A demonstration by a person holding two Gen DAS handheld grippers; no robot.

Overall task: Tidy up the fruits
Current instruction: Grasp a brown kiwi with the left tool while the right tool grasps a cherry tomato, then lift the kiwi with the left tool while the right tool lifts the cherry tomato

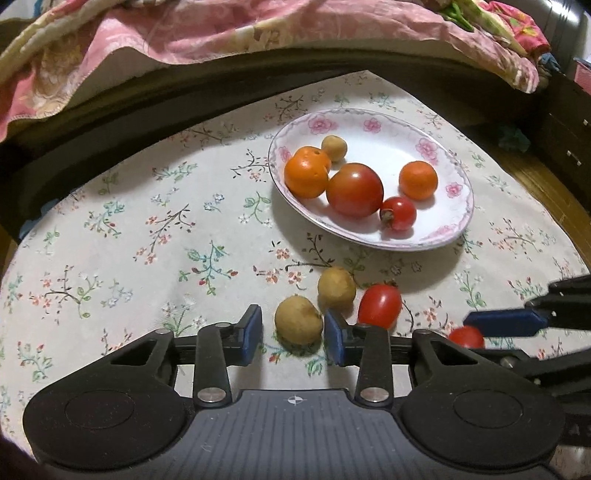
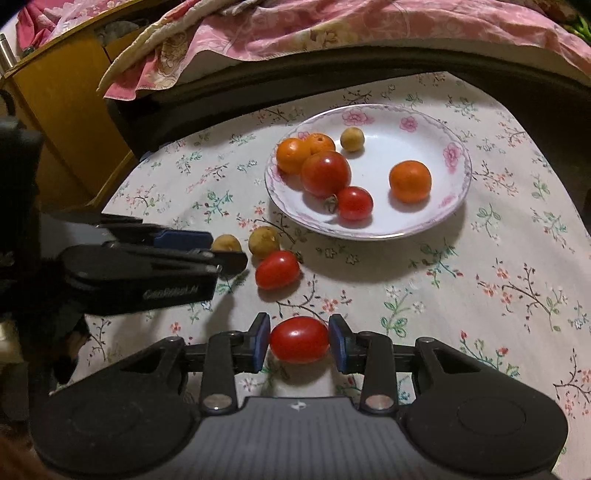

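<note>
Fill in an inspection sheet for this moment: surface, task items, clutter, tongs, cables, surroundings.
Surface: table under a floral tablecloth, flat and dry.
Task items: floral-rimmed plate holds three oranges, a large tomato, a small tomato and one brown fruit. Off the plate lie two brown fruits and two oval tomatoes.
Clutter: nothing seen.
Tongs: left tongs open around the nearer brown fruit, gap visible on the left pad; right tongs bracket the nearer oval tomato, contact uncertain.
Cables: nothing seen.
Surroundings: pink quilt on a bed behind the table, wooden cabinet at left.
</note>
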